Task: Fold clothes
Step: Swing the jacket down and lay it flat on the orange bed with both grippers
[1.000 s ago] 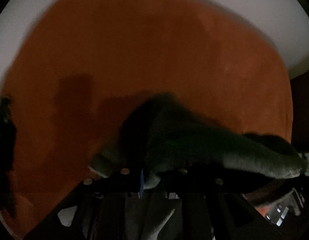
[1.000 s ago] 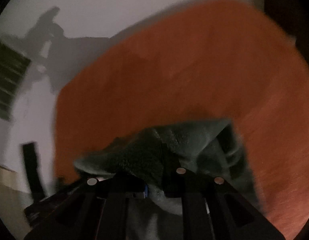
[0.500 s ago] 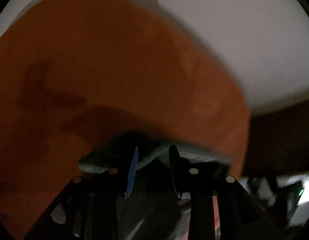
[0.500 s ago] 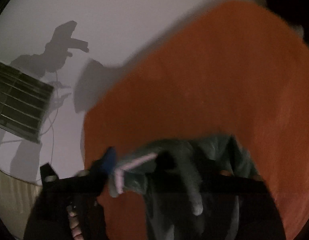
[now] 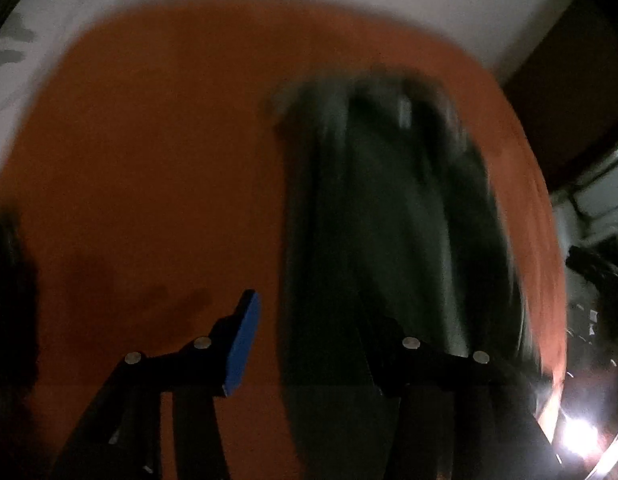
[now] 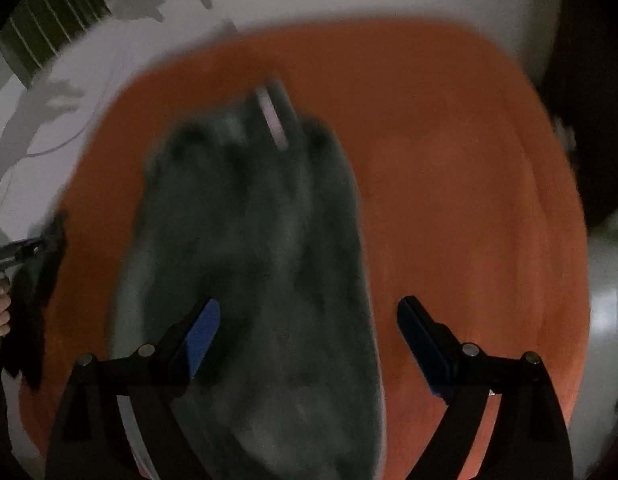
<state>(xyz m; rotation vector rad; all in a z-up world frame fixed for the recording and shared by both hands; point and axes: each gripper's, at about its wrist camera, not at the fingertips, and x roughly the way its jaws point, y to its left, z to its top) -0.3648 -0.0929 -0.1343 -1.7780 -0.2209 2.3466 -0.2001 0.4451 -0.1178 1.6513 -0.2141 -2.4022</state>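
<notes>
Orange cloth covers most of surface. Dark garment lies on it as long strip running near to far, blurred. Right gripper jaws just opened wide, garment beneath them, ungripped. Left gripper jaws just opened partway, garment at right finger, ungripped.

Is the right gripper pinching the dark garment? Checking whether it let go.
No: its fingers stand wide apart, and the dark garment lies loose on the orange cloth.

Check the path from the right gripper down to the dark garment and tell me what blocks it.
Nothing visible does. The right gripper has just opened wide, and the dark garment lies directly below on the orange cloth, nothing between them.
</notes>
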